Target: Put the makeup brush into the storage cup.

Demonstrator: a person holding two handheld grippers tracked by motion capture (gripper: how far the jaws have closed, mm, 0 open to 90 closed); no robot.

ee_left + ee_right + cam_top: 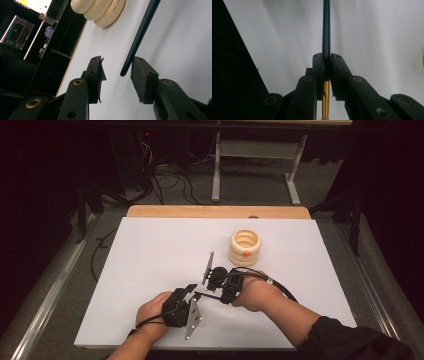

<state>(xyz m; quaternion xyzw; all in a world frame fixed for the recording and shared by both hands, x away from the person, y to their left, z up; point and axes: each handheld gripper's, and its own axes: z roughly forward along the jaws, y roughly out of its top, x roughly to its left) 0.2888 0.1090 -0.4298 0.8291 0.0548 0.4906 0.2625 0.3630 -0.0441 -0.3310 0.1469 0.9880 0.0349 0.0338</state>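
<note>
The right gripper (326,58) clamps a brush (326,27); the left gripper (117,71), jaws apart, brackets its handle tip ungripped. The handover looks unfinished.

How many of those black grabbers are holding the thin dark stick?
1. The right gripper has its fingers shut on the stick. The left gripper is open; the stick's tip sits between its fingers, close to one pad, not clamped.

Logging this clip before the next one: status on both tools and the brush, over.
Right tool shut on dark paintbrush. Left tool open, brush handle tip between its jaws, not gripped. Cream ribbed holder stands apart on white table; nothing in the way.
</note>
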